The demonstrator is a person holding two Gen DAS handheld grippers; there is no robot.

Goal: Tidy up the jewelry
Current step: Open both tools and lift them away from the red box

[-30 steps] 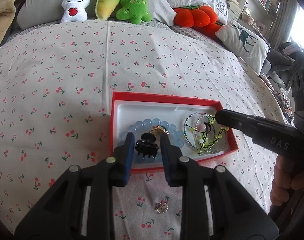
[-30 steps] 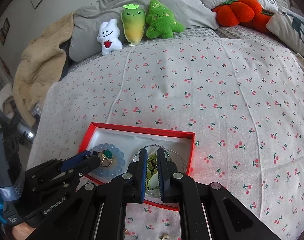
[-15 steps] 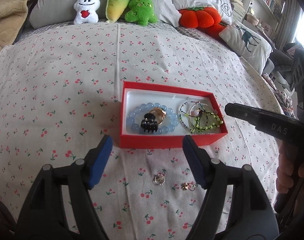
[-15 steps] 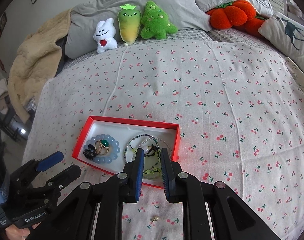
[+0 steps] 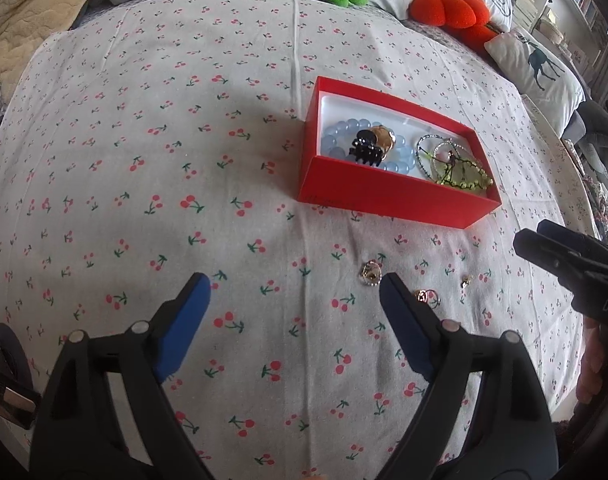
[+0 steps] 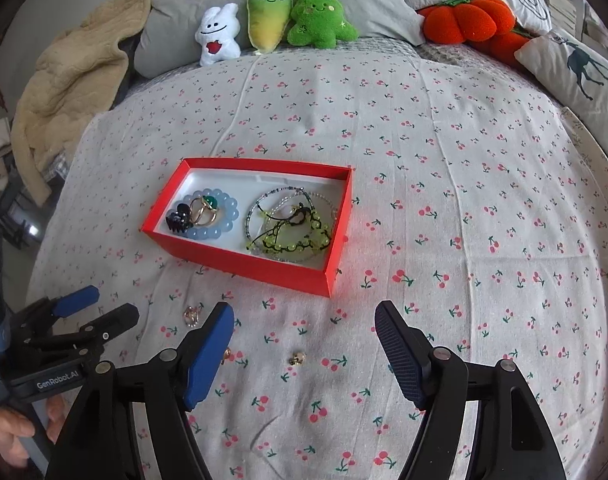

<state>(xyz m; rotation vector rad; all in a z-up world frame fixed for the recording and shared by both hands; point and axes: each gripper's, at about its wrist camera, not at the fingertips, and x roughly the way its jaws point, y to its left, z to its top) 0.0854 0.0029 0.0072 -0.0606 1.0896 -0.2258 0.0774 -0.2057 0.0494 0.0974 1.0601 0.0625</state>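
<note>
A red box [image 5: 388,194] [image 6: 239,266] sits on the cherry-print bedspread. It holds a blue bead bracelet [image 6: 223,220], a black hair claw [image 5: 367,151] [image 6: 179,219], a gold ring with a green stone [image 6: 207,205] and green beaded bracelets [image 5: 460,172] [image 6: 299,236]. Three small loose pieces lie in front of the box: a round one [image 5: 371,273] [image 6: 191,314], a gold one [image 5: 426,297] [image 6: 225,355] and a tiny one [image 5: 466,280] [image 6: 297,359]. My left gripper [image 5: 293,294] is open and empty. My right gripper [image 6: 304,320] is open and empty above the tiny piece.
Plush toys [image 6: 269,20] and pillows [image 6: 576,64] line the bed's far edge. A beige blanket [image 6: 63,80] lies at the far left. The right gripper [image 5: 560,260] shows at the right of the left wrist view; the left gripper [image 6: 91,312] shows at the lower left of the right wrist view.
Both grippers have pulled back from the box toward me. The left one let go of the black hair claw in the box and opened. The right one has gone from shut to open.
</note>
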